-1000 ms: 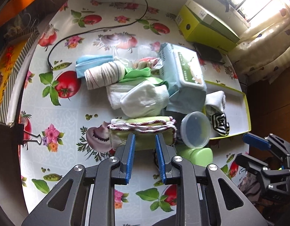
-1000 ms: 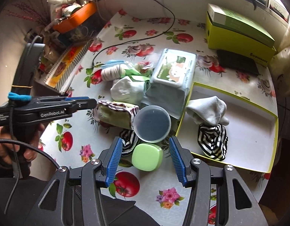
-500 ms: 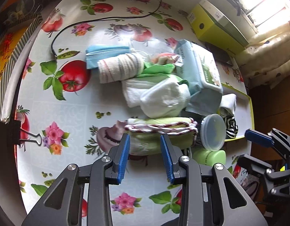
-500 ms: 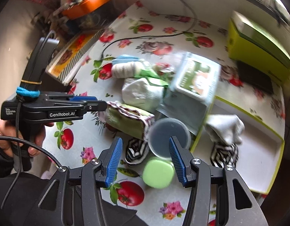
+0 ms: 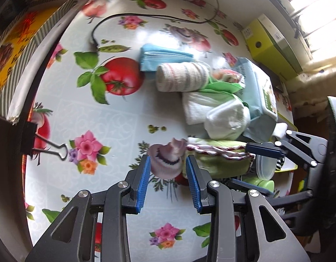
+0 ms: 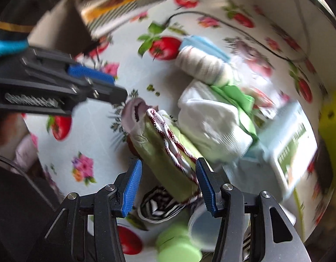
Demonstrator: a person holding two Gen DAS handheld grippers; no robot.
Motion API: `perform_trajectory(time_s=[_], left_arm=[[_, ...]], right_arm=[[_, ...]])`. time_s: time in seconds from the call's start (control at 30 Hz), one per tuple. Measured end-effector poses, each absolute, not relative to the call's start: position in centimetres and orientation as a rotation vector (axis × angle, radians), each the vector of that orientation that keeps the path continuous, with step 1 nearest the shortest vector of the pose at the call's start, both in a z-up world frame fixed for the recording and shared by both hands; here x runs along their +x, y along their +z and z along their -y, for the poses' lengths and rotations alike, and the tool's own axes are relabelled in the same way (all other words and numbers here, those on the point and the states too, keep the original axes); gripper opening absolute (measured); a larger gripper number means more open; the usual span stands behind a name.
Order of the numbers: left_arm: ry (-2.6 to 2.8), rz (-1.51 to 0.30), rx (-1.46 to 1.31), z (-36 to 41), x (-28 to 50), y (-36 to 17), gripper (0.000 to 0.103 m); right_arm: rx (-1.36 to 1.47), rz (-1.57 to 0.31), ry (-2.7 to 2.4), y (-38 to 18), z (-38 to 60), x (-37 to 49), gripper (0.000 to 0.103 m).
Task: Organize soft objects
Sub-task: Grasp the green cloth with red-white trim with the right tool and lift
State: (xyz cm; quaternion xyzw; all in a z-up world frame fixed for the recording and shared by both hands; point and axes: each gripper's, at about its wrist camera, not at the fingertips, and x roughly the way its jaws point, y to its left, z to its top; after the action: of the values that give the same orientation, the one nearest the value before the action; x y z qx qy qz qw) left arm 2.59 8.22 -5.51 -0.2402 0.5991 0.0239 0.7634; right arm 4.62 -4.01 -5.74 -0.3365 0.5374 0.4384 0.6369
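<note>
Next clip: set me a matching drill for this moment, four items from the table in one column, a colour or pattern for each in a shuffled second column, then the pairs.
Items:
1. rolled towel
2. folded cloth
3. folded sock
4. face mask stack

Descriptions:
A. light blue
B. black and white stripes
C. white with faint pink stripes
D. green with a red and white trim

Pairs: 1-C, 2-D, 3-B, 4-A
</note>
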Motion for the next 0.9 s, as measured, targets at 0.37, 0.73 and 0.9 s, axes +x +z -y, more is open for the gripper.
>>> perform_trajectory(time_s=[0.37, 0.73, 0.9], left_arm=[[0.083, -1.309, -0.578, -9.9, 2.2, -6.5, 0.035], [0.093, -1.274, -0.604, -10.6, 2.4, -5.1, 0.035], [0.103, -1.261, -0.610, -10.8, 1.8, -4.6, 0.035]], right_arm=[[-0.990, -1.237, 1.062, -9.2, 1.8, 4.4, 0.035], [-0.784, -1.234, 1.077, -5.0, 2.9, 6.0, 0.005], [-0.715, -1.222, 1.047, -4.4, 3.3, 5.9, 0.005]])
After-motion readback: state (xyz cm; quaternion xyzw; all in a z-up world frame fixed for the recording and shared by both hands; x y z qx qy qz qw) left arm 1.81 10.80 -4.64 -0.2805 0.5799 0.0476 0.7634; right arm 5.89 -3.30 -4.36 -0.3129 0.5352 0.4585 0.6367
